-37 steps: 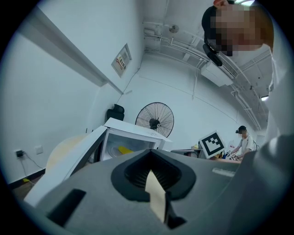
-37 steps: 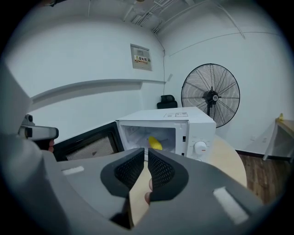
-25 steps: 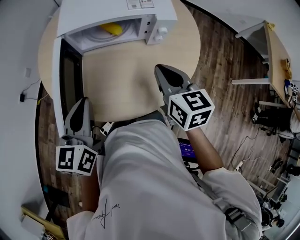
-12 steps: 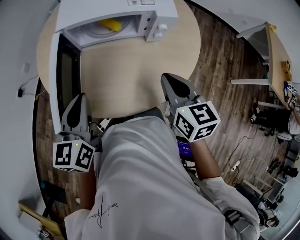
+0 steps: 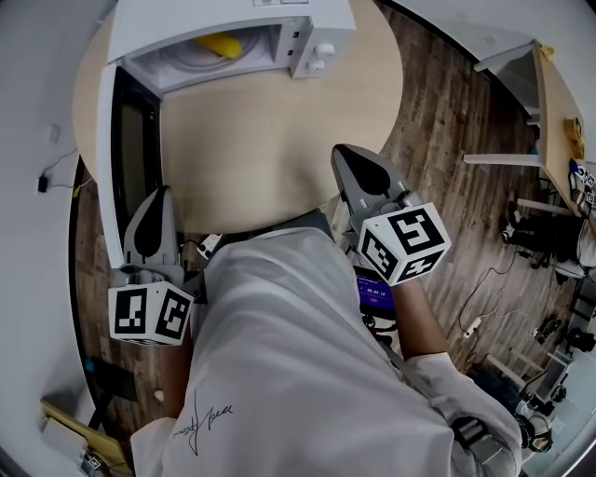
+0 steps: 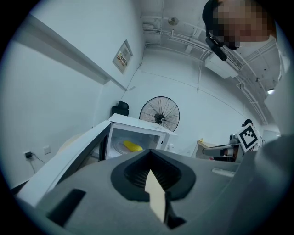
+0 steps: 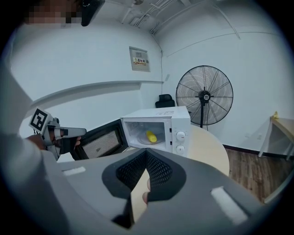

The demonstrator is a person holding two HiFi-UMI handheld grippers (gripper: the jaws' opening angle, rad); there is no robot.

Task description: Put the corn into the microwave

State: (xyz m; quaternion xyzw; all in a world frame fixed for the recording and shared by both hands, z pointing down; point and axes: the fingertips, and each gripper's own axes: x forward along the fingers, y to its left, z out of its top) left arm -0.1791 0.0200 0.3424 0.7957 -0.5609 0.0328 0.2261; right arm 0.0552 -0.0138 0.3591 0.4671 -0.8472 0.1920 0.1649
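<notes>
The yellow corn [image 5: 219,44] lies on the turntable inside the white microwave [image 5: 233,14] at the far side of the round table [image 5: 261,140]. The microwave's door [image 5: 126,149] is swung wide open to the left. The corn [image 7: 151,136] shows clearly in the right gripper view and, as the corn [image 6: 133,147], in the left gripper view. My left gripper [image 5: 156,210] hovers off the table's near-left edge beside the door's end, shut and empty. My right gripper [image 5: 358,172] hangs over the table's near-right edge, shut, holding nothing. Both are well short of the microwave.
A standing fan [image 7: 204,96] is behind the microwave. A wooden desk [image 5: 549,102] stands at the far right on the plank floor, with cables and gear below it. My white-shirted torso fills the lower head view.
My right gripper has drifted a little to the right and back toward me along the table's edge. The left gripper, corn and open door stay as they were.
</notes>
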